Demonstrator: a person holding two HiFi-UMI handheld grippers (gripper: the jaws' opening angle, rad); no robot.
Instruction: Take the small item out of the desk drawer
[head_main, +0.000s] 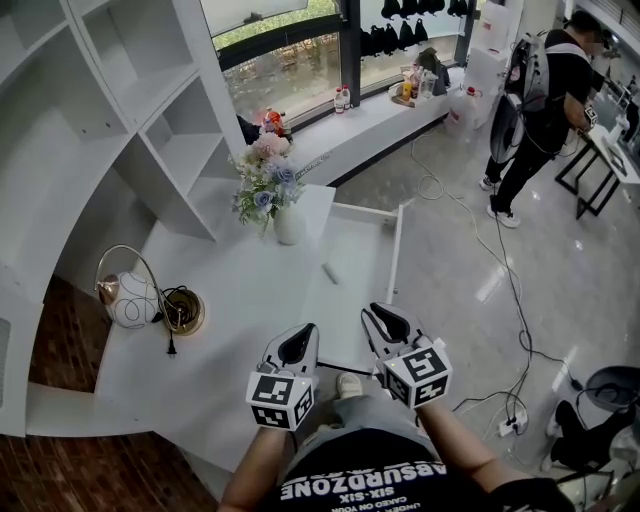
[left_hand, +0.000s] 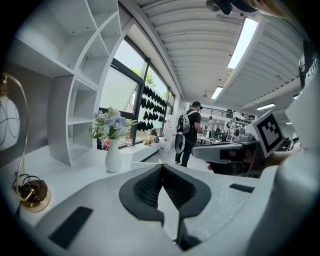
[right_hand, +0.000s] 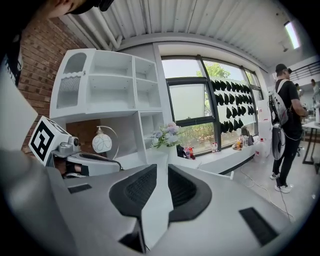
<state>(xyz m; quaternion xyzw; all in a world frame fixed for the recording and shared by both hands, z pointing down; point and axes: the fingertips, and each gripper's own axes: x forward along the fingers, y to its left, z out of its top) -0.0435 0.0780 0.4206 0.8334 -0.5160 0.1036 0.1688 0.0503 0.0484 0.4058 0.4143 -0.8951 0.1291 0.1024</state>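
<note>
Head view puts the white desk (head_main: 230, 300) across the middle of my screen. All places below are given from its open drawer (head_main: 362, 250), which sticks out from the desk's right edge. A white shelf unit (head_main: 120, 120) stands well left of the drawer, at the back of the desk. Far beyond the drawer to the right, a person in dark clothes (head_main: 545, 100) stands at another table.

My left gripper (head_main: 297, 345) hovers just left of the drawer's near end, over the desk edge. In the left gripper view its jaws are clenched, tips meeting, with nothing between them. My right gripper (head_main: 385, 322) hangs over the drawer's near end. In the right gripper view its jaws stand slightly released, a narrow slit between the pads, and that slit is empty.

A round lamp (head_main: 130, 298) on a brass base sits well left of the drawer. A white vase (head_main: 288, 225) of flowers stands on the desk just left of the drawer's far end.

The small dark item (head_main: 330, 272) lies on the drawer's floor about halfway along, on the side next to the desk. It sits ahead of both grippers, clear of their jaws and touched by neither, a little nearer the left one.
</note>
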